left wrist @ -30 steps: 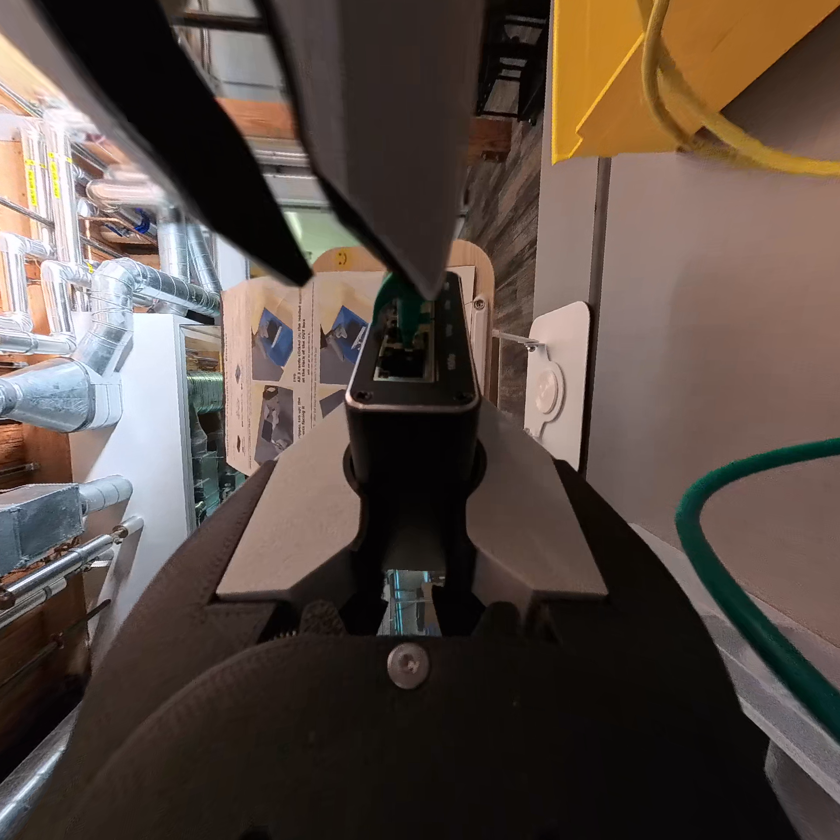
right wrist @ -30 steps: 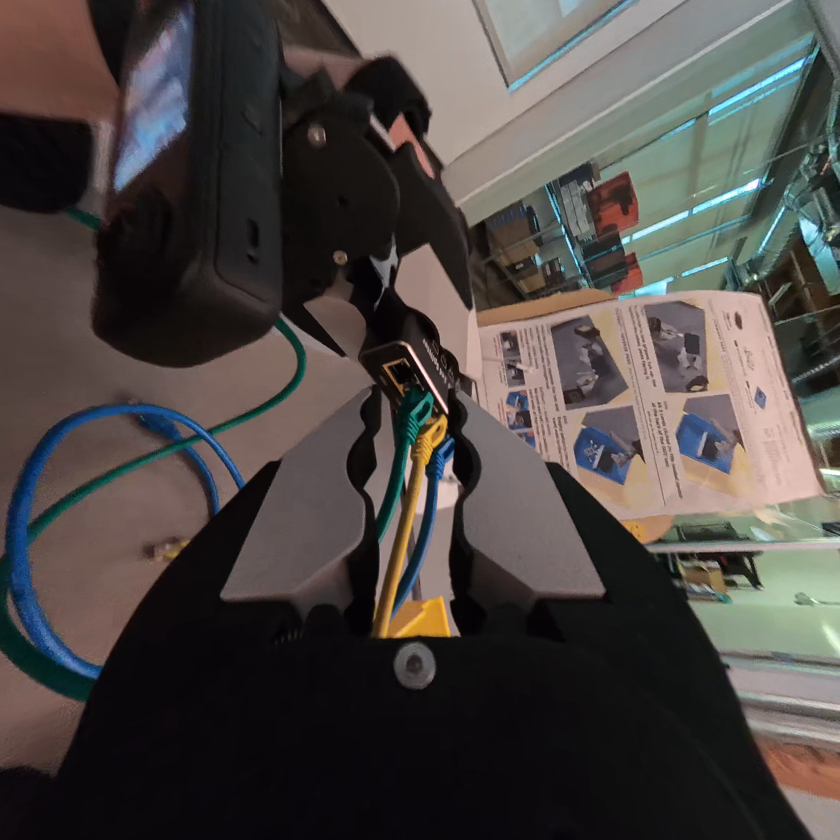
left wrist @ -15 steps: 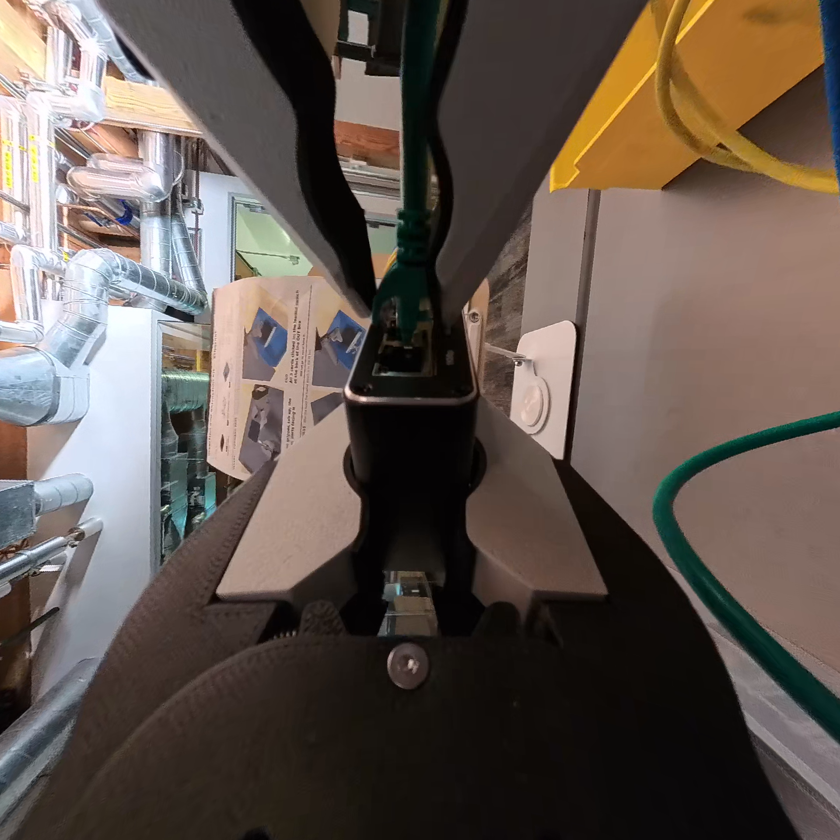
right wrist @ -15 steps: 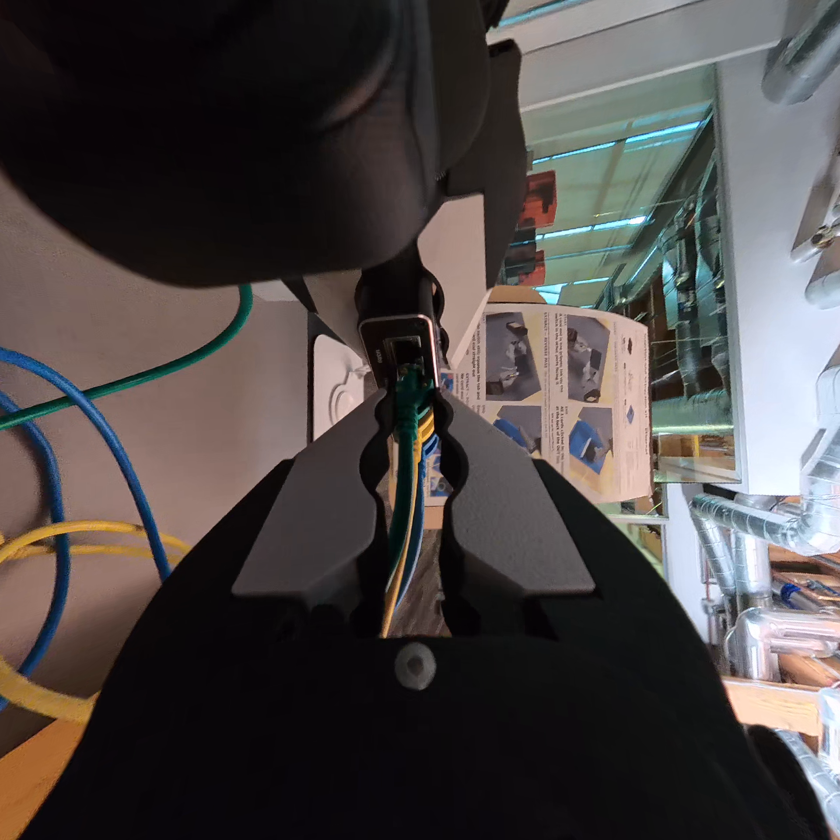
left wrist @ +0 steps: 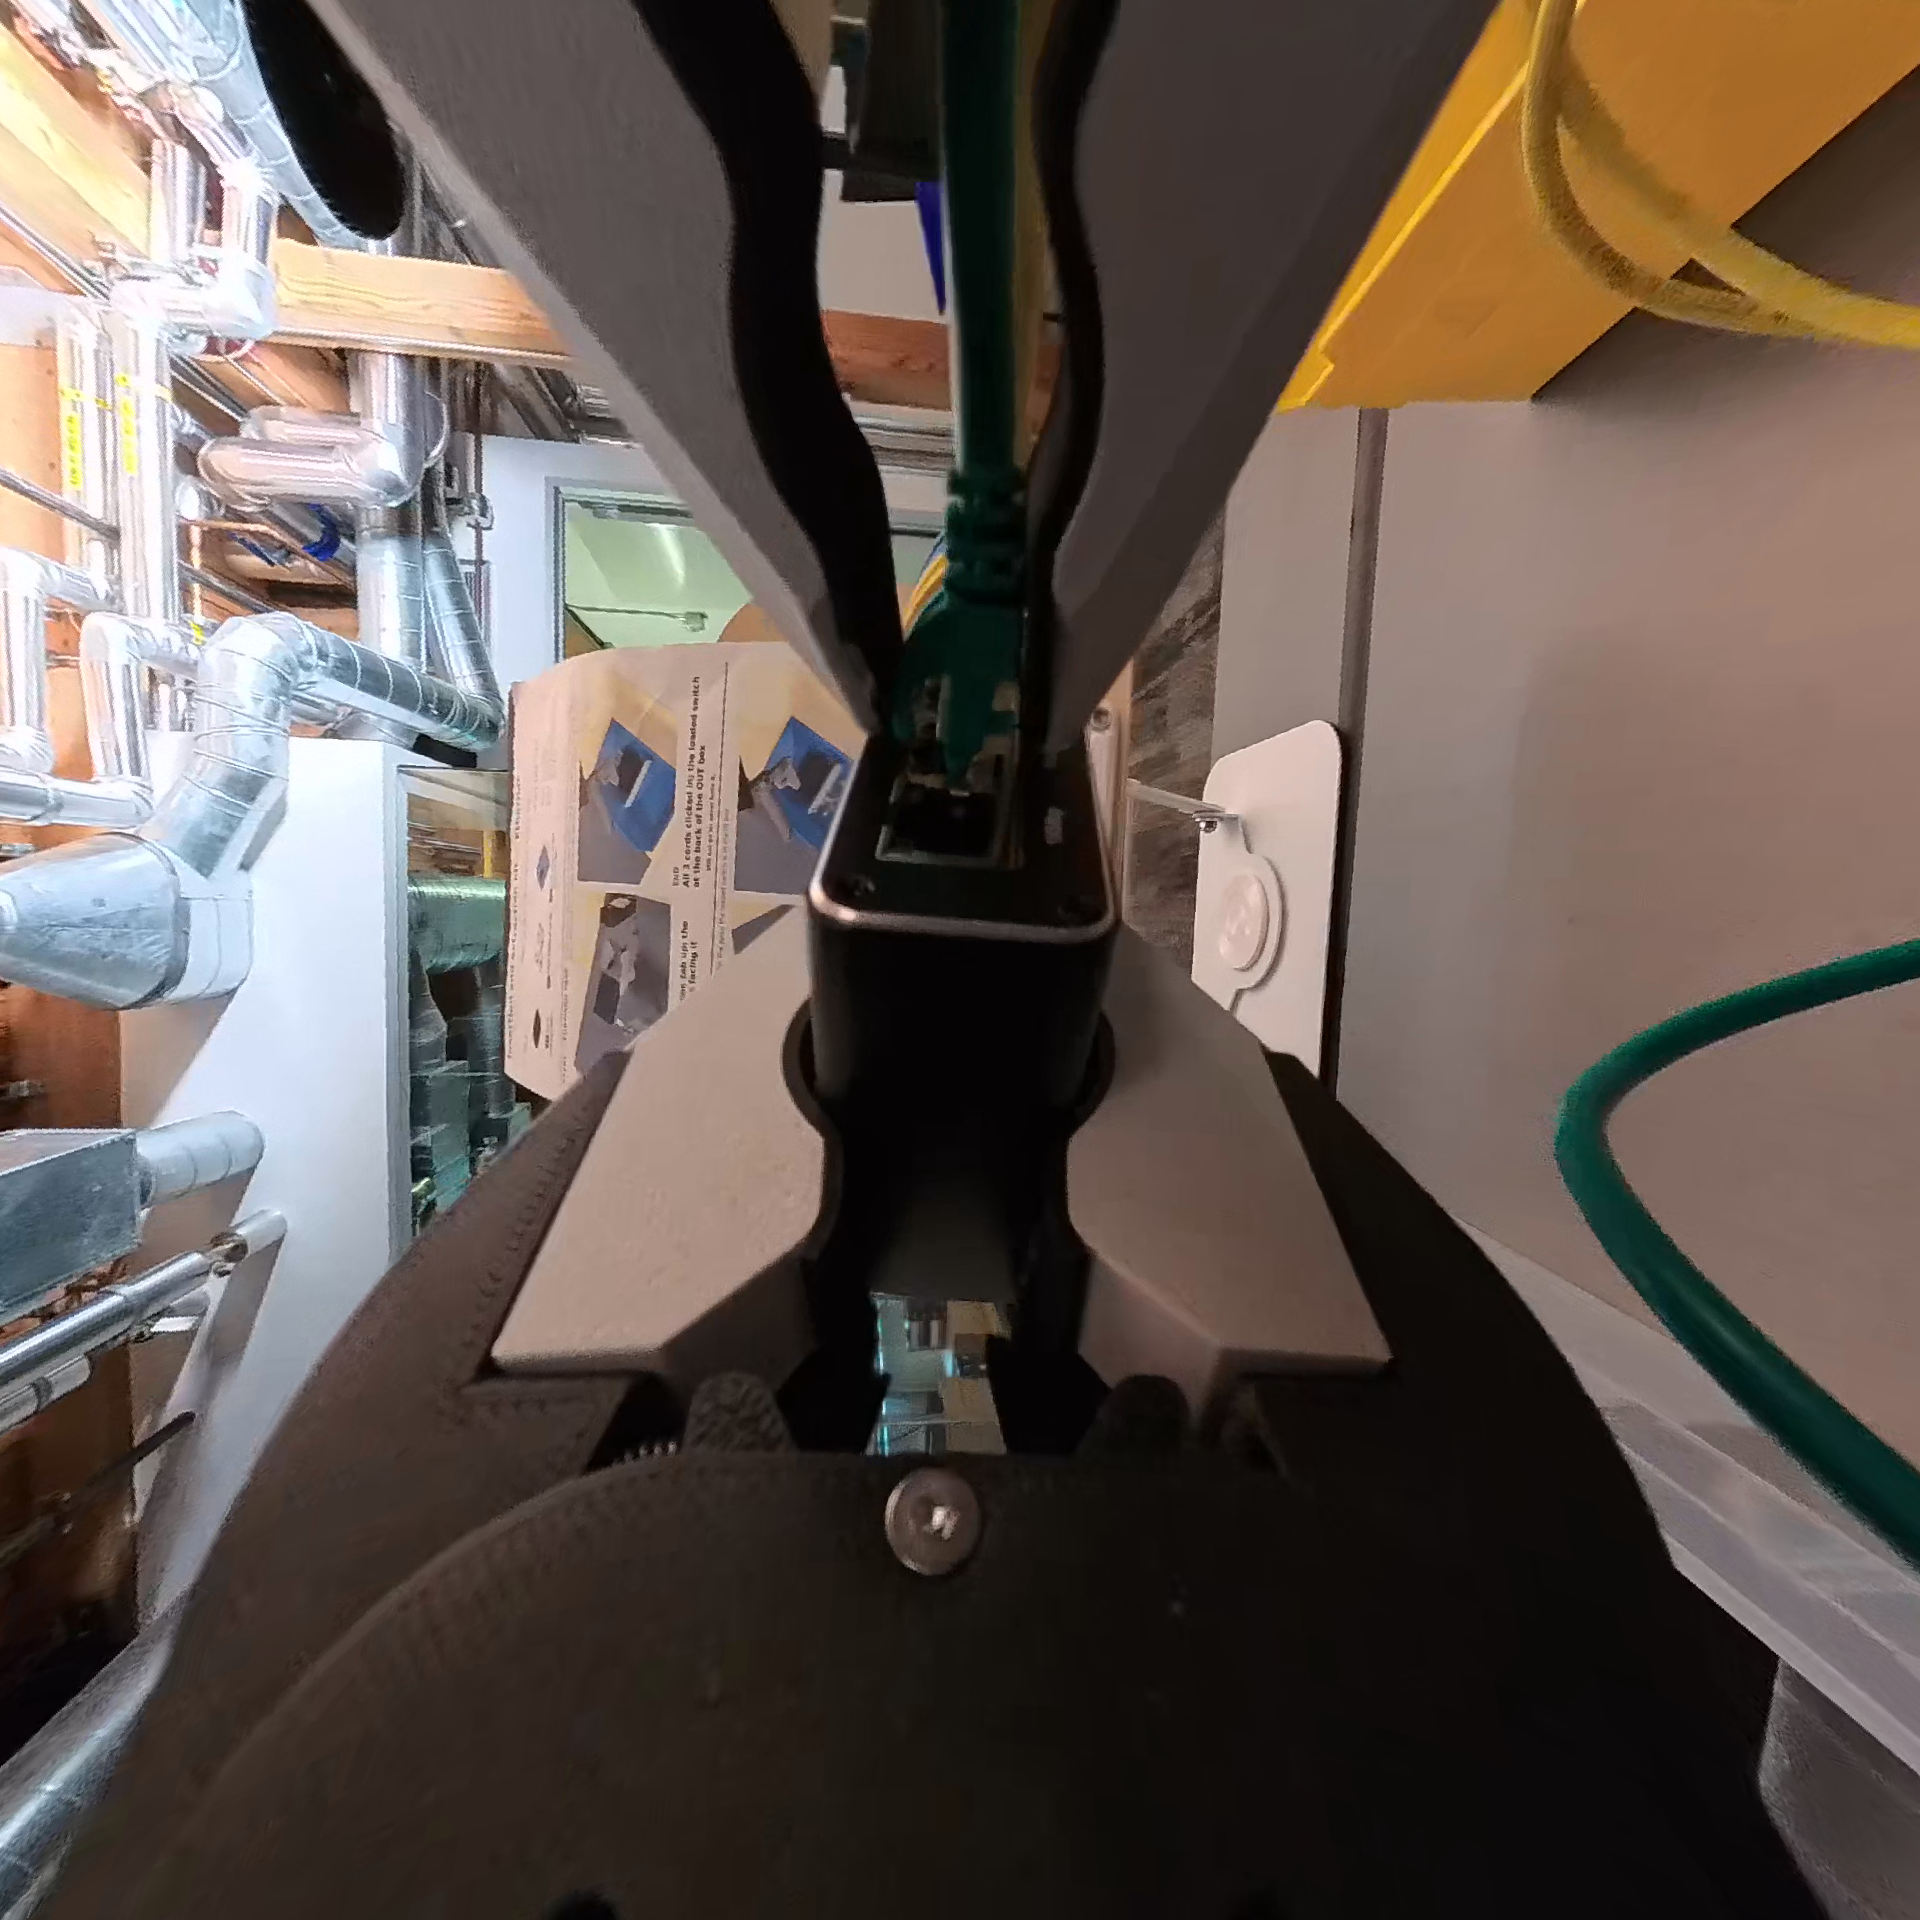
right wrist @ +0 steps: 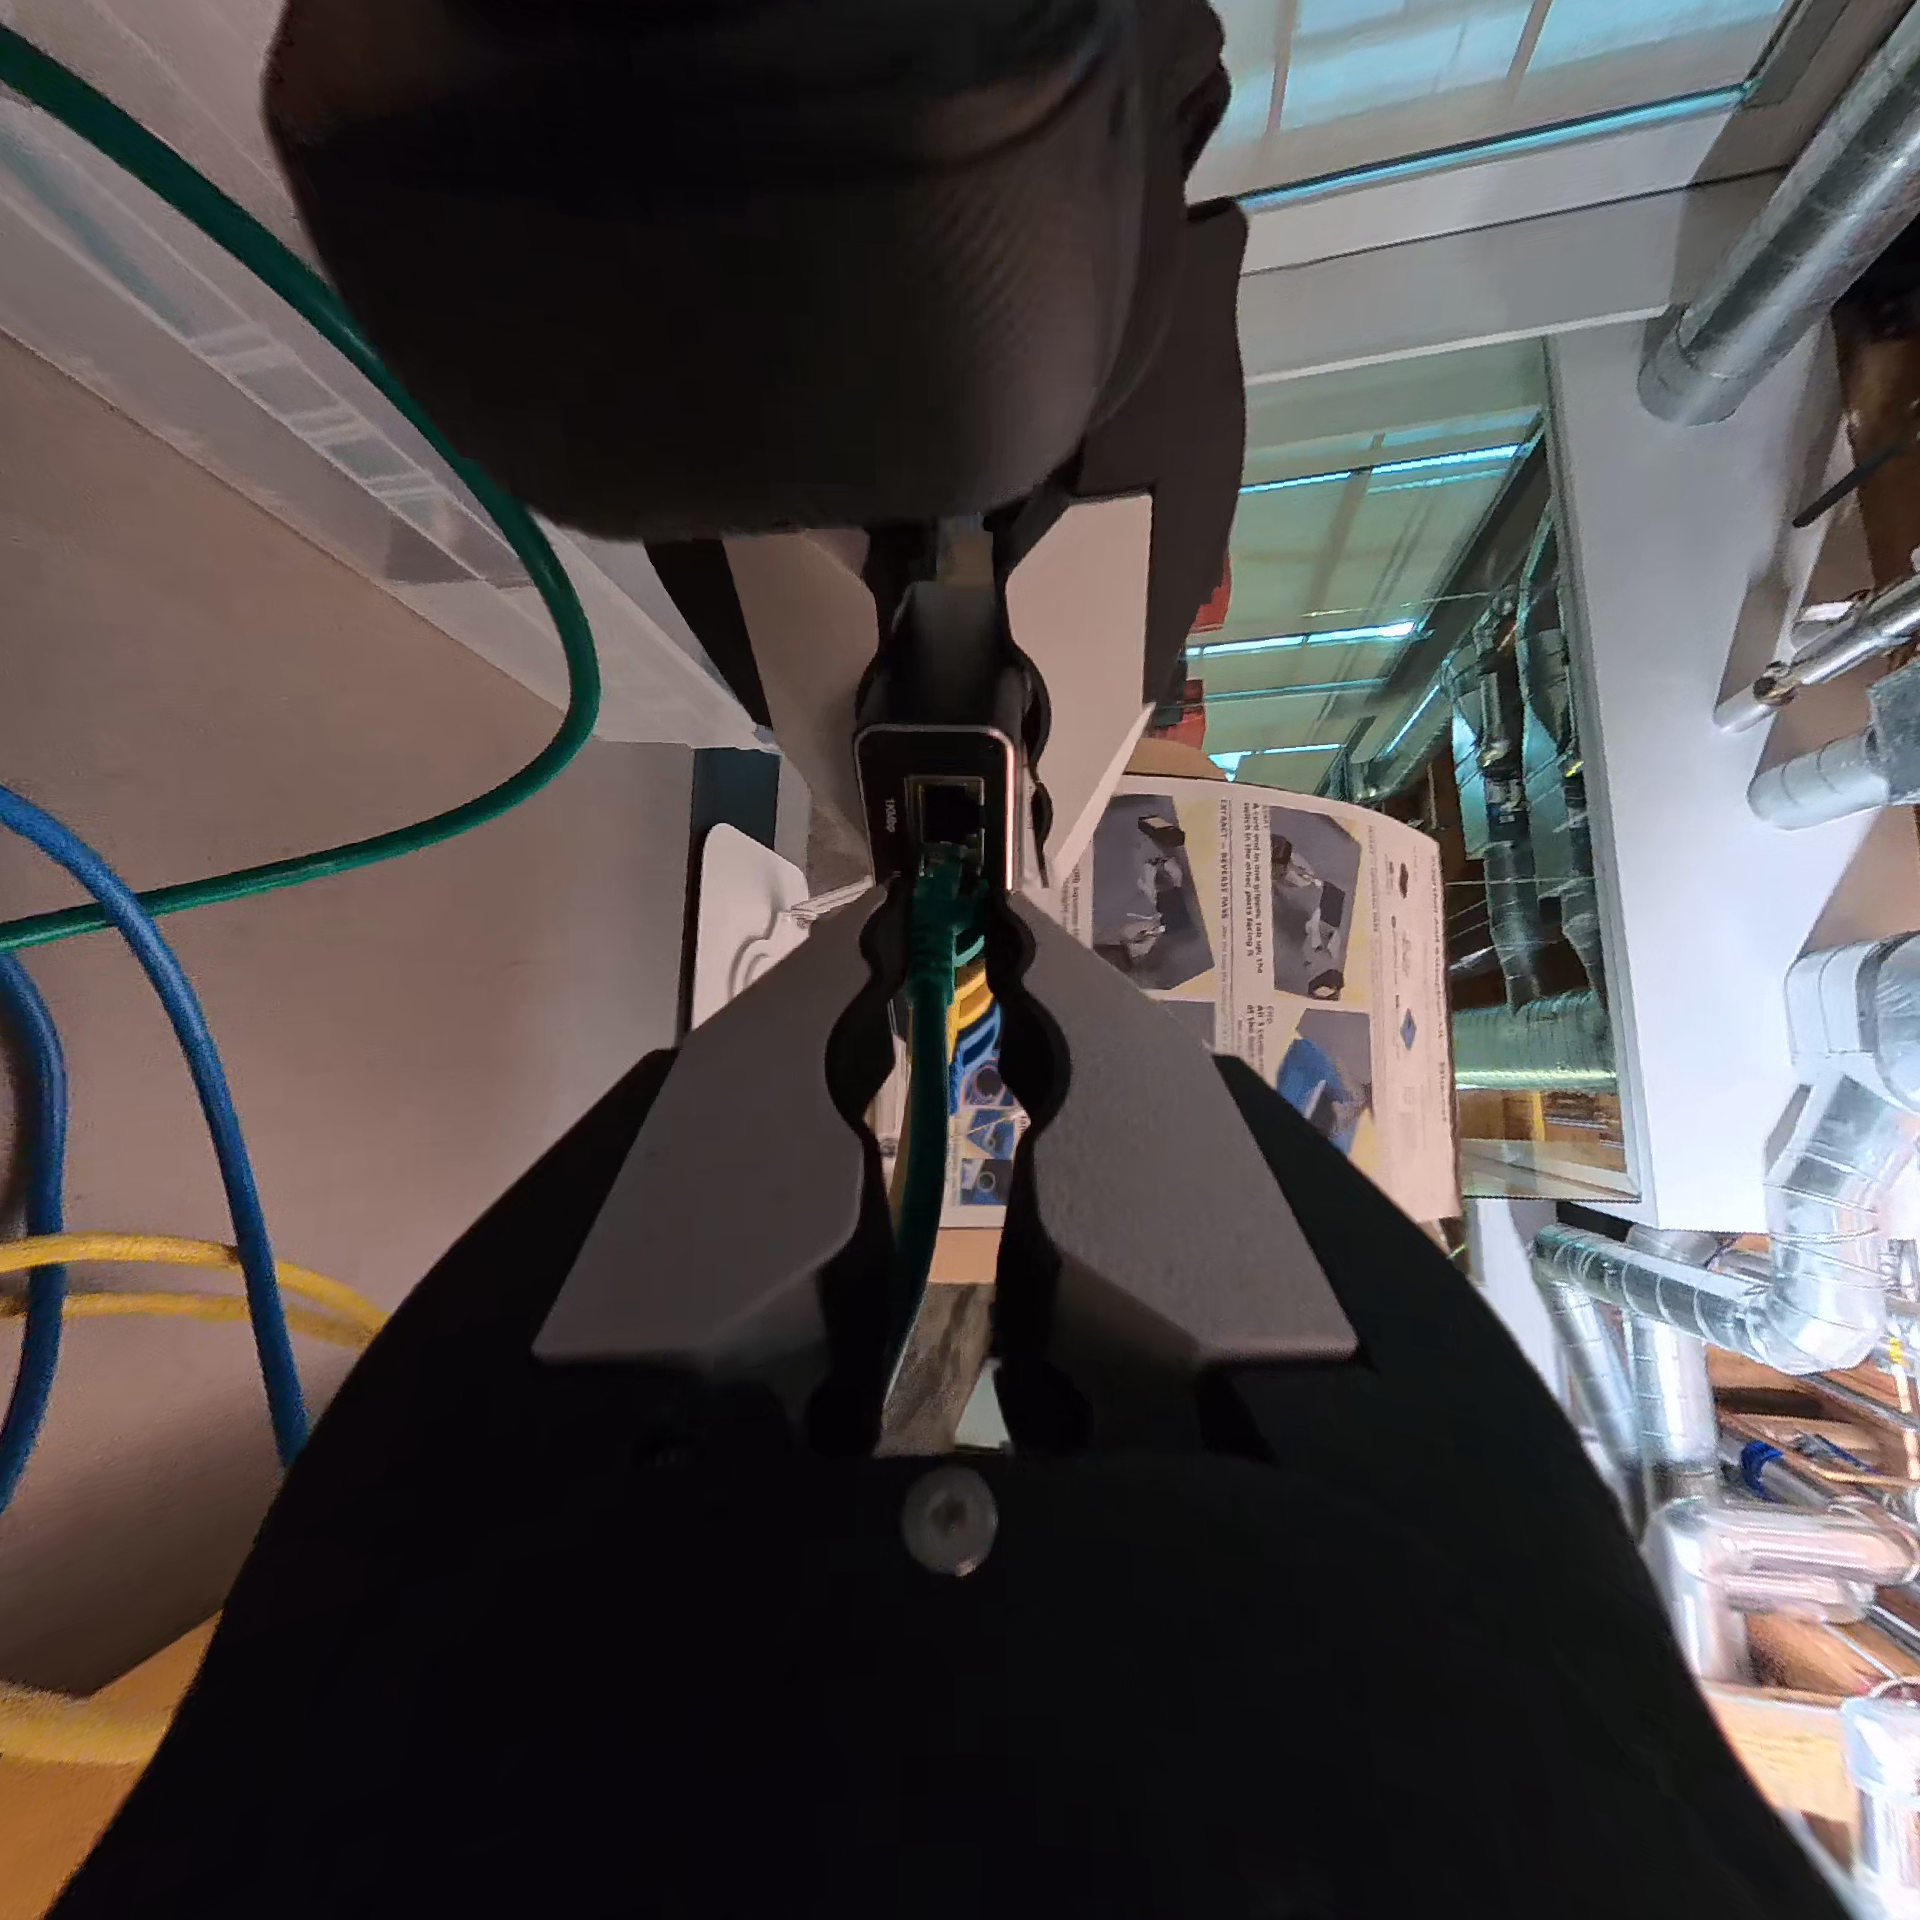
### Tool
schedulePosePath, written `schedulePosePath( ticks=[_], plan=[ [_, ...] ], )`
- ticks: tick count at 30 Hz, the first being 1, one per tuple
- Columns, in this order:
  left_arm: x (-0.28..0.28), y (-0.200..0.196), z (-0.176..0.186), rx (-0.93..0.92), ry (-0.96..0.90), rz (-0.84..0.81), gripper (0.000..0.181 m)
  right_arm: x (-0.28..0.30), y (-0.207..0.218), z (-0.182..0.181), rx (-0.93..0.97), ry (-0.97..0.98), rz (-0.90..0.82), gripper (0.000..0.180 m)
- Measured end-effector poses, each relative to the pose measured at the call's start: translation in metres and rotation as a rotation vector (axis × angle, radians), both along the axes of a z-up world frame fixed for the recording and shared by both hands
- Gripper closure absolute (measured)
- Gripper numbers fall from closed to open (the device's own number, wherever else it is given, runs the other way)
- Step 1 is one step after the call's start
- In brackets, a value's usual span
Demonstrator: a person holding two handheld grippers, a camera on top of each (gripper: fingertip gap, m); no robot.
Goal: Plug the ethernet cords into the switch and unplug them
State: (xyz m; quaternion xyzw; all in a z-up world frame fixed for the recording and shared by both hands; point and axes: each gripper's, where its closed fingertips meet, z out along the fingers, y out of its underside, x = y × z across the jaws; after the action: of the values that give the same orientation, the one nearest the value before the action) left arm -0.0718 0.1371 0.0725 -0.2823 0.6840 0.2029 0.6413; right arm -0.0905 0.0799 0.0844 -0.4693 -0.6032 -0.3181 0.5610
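Observation:
My left gripper (left wrist: 956,1039) is shut on the black switch (left wrist: 956,935) and holds it in the air, port face toward the right gripper. The green cord's plug (left wrist: 961,675) sits in a port next to an empty one (left wrist: 935,826). My right gripper (right wrist: 945,914) meets the switch (right wrist: 935,727) head-on, its fingers (right wrist: 1081,1039) closed around the green plug (right wrist: 940,899). A yellow plug (right wrist: 977,992) and a blue plug show just behind the green one. In the left wrist view the right gripper (left wrist: 961,717) reaches in from above. The left gripper (right wrist: 940,644) shows in the right wrist view.
The grey table (left wrist: 1662,727) carries a yellow bin (left wrist: 1558,156), a yellow cord (left wrist: 1662,281), slack green cord (left wrist: 1662,1247) and blue cord (right wrist: 208,1039). A white plate (left wrist: 1268,883) and a printed instruction sheet (left wrist: 644,831) stand behind the switch. A clear bin edge (right wrist: 260,343) lies alongside. Across from one pair of fingers to the other is roughly 6 cm.
My right gripper has swung round to face the switch end-on and closed in around the green plug. The left gripper kept its hold on the switch and turned slightly.

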Motion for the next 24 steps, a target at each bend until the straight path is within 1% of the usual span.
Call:
schedulePosePath(
  ticks=[3, 11, 12, 13, 14, 15, 16, 18, 19, 20, 22, 23, 24],
  plan=[
    [0.001, 0.001, -0.003, -0.017, 0.01, 0.0, 0.146, 0.002, 0.0, -0.003, -0.024, -0.003, -0.01, 0.167],
    [0.01, 0.007, -0.027, -0.116, 0.071, -0.027, 0.145, 0.011, 0.004, -0.024, -0.127, -0.056, -0.058, 0.166],
    [0.005, 0.017, -0.026, -0.108, 0.055, 0.024, 0.146, 0.014, 0.002, -0.029, -0.163, -0.072, -0.066, 0.167],
    [-0.006, 0.037, -0.016, -0.108, -0.009, 0.116, 0.146, 0.007, -0.019, -0.064, -0.416, -0.12, 0.01, 0.168],
    [-0.021, 0.051, -0.007, -0.17, -0.066, 0.159, 0.147, 0.0, -0.018, -0.07, -0.446, -0.104, 0.001, 0.168],
    [-0.034, 0.054, 0.001, -0.249, -0.108, 0.141, 0.147, 0.003, -0.005, -0.064, -0.351, -0.134, -0.053, 0.166],
    [-0.044, 0.051, 0.009, -0.282, -0.135, 0.109, 0.147, 0.001, 0.0, -0.057, -0.294, -0.124, -0.042, 0.166],
    [-0.057, 0.045, 0.025, -0.256, -0.189, 0.067, 0.146, -0.017, -0.017, -0.059, -0.442, -0.001, 0.081, 0.166],
    [-0.058, 0.042, 0.027, -0.27, -0.201, 0.051, 0.147, -0.025, -0.025, -0.06, -0.518, 0.046, 0.124, 0.162],
    [-0.058, 0.04, 0.026, -0.289, -0.194, 0.033, 0.147, -0.03, -0.032, -0.059, -0.547, 0.071, 0.158, 0.149],
    [-0.052, 0.039, 0.02, -0.28, -0.169, 0.021, 0.147, -0.038, -0.04, -0.041, -0.485, 0.113, 0.234, 0.136],
    [-0.047, 0.038, 0.014, -0.272, -0.138, 0.019, 0.147, -0.042, -0.047, -0.029, -0.448, 0.141, 0.279, 0.133],
    [-0.042, 0.036, 0.009, -0.257, -0.111, 0.015, 0.146, -0.043, -0.053, -0.017, -0.414, 0.176, 0.308, 0.134]
  ],
)
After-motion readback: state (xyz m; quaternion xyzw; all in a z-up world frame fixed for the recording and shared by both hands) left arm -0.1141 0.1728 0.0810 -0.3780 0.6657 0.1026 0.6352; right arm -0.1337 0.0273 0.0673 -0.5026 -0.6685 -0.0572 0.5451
